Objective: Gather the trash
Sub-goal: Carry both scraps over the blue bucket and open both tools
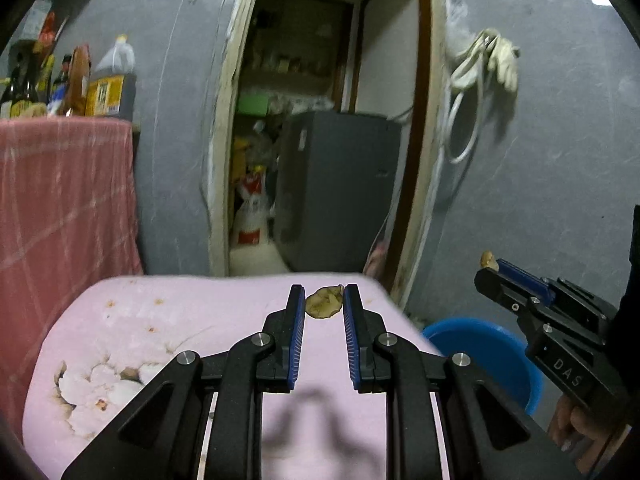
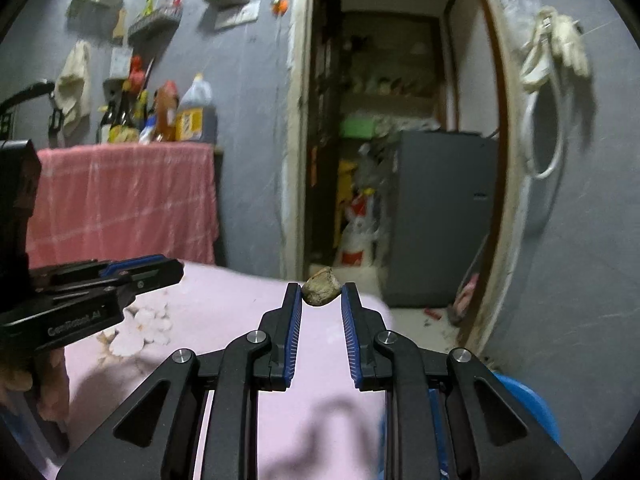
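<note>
In the left wrist view, the left gripper (image 1: 323, 300) is held above a pink flowered cloth (image 1: 168, 320) covering a table, and its blue-padded fingertips pinch a flat, brownish peel scrap (image 1: 325, 303) between them near the cloth's far edge. To the right, the right gripper (image 1: 493, 267) is held up beside the table with a small tan scrap (image 1: 488, 259) pinched at its tip, above and just left of a blue bucket (image 1: 486, 344) standing on the floor by the table's right side. Far left, bottles (image 1: 108, 84) stand on a surface draped in red checked cloth (image 1: 64, 200); straight ahead an open doorway (image 1: 320, 120) shows a grey cabinet. In the right wrist view, the right gripper (image 2: 321, 294) pinches the lumpy tan scrap (image 2: 321, 291) between its fingertips, over the far right edge of the pink cloth (image 2: 224, 312). The left gripper (image 2: 176, 270) reaches in from the left, seen side-on, so its hold cannot be made out here. The blue bucket (image 2: 532, 408) peeks out low on the right.
</note>
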Demonstrator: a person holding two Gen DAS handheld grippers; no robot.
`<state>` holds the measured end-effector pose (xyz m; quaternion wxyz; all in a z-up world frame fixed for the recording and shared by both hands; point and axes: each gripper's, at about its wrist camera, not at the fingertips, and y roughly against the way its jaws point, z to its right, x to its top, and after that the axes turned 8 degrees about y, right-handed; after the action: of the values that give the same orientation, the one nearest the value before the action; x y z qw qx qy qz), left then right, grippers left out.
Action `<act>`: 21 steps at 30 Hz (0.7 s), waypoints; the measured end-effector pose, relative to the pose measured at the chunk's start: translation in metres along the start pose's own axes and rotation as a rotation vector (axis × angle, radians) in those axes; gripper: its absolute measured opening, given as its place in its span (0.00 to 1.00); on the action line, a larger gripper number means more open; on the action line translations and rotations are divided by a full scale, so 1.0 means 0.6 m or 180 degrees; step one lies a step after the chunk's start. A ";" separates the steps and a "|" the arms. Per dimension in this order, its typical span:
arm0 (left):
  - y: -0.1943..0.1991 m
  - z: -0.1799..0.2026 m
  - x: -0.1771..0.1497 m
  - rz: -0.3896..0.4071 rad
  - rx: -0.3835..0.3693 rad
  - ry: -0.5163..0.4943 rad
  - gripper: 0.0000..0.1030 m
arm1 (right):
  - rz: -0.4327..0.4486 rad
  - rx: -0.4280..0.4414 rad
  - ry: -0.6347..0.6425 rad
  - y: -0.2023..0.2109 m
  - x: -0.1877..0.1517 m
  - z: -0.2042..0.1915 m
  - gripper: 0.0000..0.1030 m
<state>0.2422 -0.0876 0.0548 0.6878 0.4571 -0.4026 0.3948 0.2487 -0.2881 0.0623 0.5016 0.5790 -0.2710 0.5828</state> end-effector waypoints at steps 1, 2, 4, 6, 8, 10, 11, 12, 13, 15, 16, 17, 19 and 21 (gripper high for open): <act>0.005 0.013 0.002 0.0050 -0.0036 -0.0009 0.15 | 0.0046 -0.0051 -0.0011 0.011 0.001 0.005 0.18; 0.009 0.024 0.004 0.0092 -0.0069 -0.0014 0.15 | 0.0105 -0.0138 -0.0021 0.026 0.003 0.013 0.18; 0.017 0.048 0.007 0.0150 -0.0142 -0.0018 0.15 | 0.0198 -0.0270 -0.0049 0.051 0.004 0.025 0.18; 0.022 0.071 0.009 0.0194 -0.0210 -0.0021 0.15 | 0.0264 -0.0384 -0.0087 0.075 0.002 0.040 0.18; 0.025 0.098 0.012 0.0238 -0.0288 -0.0020 0.15 | 0.0326 -0.0528 -0.0117 0.098 -0.001 0.055 0.18; 0.025 0.118 0.014 0.0271 -0.0347 0.0000 0.15 | 0.0358 -0.0635 -0.0136 0.114 -0.006 0.065 0.18; 0.023 0.125 0.016 0.0273 -0.0384 0.0011 0.15 | 0.0373 -0.0715 -0.0155 0.123 -0.009 0.073 0.18; 0.020 0.134 0.017 0.0268 -0.0416 0.0017 0.15 | 0.0382 -0.0766 -0.0174 0.129 -0.013 0.078 0.18; 0.017 0.147 0.017 0.0269 -0.0446 0.0015 0.15 | 0.0385 -0.0824 -0.0198 0.134 -0.017 0.084 0.18; 0.011 0.167 0.015 0.0256 -0.0499 -0.0004 0.15 | 0.0358 -0.0918 -0.0251 0.143 -0.026 0.096 0.18; 0.007 0.175 0.013 0.0248 -0.0518 -0.0011 0.15 | 0.0344 -0.0960 -0.0281 0.145 -0.029 0.101 0.18; 0.003 0.185 0.011 0.0237 -0.0543 -0.0021 0.15 | 0.0331 -0.0992 -0.0322 0.148 -0.033 0.108 0.18; -0.009 0.202 0.006 0.0189 -0.0590 -0.0041 0.15 | 0.0282 -0.1028 -0.0405 0.153 -0.040 0.120 0.18; -0.021 0.215 0.001 0.0142 -0.0616 -0.0050 0.15 | 0.0231 -0.1055 -0.0476 0.157 -0.050 0.133 0.18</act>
<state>0.2290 -0.2128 0.0849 0.7166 0.3825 -0.4543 0.3658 0.1912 -0.4007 0.0737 0.5472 0.5200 -0.4205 0.5033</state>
